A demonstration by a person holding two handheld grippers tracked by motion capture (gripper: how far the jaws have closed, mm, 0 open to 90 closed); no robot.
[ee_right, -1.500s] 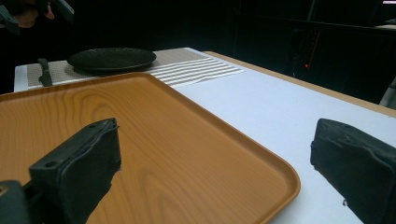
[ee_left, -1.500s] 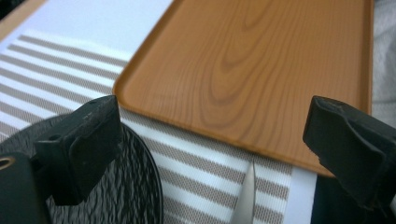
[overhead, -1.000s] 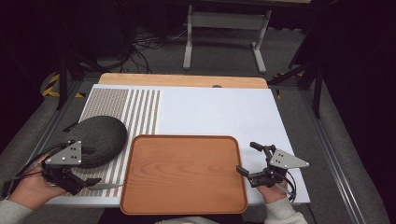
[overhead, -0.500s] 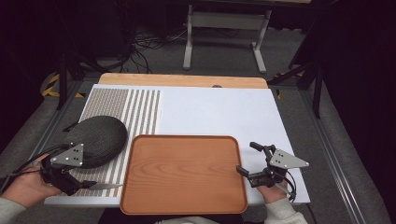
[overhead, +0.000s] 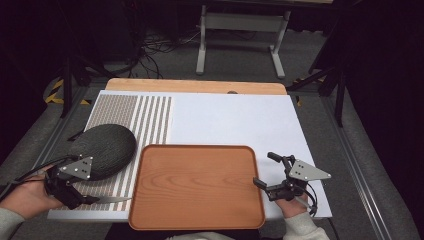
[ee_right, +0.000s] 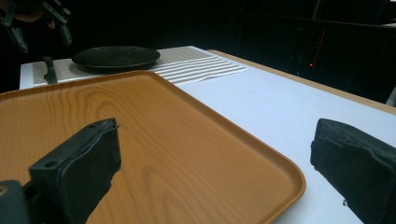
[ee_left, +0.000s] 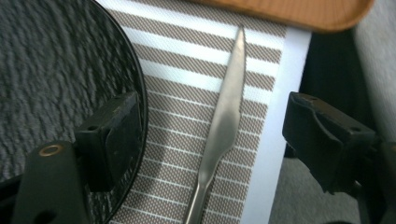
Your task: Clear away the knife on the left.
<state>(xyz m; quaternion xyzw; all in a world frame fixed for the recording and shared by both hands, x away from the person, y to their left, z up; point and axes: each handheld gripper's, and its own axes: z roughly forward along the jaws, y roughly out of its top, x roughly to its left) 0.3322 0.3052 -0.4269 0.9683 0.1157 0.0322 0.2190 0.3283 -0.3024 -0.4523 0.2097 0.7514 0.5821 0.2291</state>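
A silver knife (overhead: 111, 200) lies on the striped mat (overhead: 150, 117), just left of the wooden tray (overhead: 197, 185). In the left gripper view the knife (ee_left: 226, 116) runs up between the two black jaws, blade tip toward the tray (ee_left: 299, 11). My left gripper (overhead: 82, 196) (ee_left: 217, 133) is open and straddles the knife without touching it. A dark round plate (overhead: 102, 149) (ee_left: 51, 65) sits beside it. My right gripper (overhead: 263, 169) (ee_right: 219, 144) is open at the tray's right rim (ee_right: 261, 154), holding nothing.
A white board (overhead: 240, 120) covers the table; a wooden edge (overhead: 195, 86) runs along the far side. Metal rails flank the table. In the right gripper view the plate (ee_right: 116, 56) and the left gripper (ee_right: 42, 18) lie beyond the tray.
My left gripper has shifted slightly over the knife's handle end. The knife, plate, tray and right gripper have stayed where they were.
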